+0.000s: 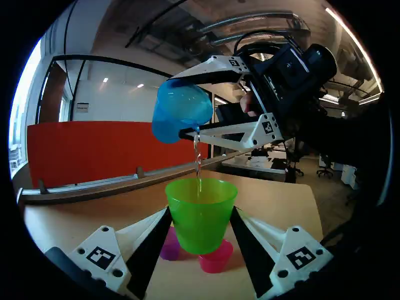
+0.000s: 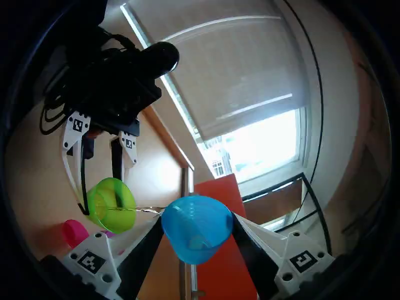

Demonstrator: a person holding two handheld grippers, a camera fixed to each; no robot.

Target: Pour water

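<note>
In the left gripper view my left gripper is shut on a green cup, held upright above the table. Above it my right gripper is shut on a blue cup, tipped toward the green one. A thin stream of water falls from the blue cup's rim into the green cup. In the right gripper view the blue cup sits between my right gripper's fingers, and the green cup is held in the left gripper farther off.
A pink cup and a purple cup stand on the wooden table under the green cup. A red partition runs behind the table's far edge. The pink cup also lies near the green cup in the right gripper view.
</note>
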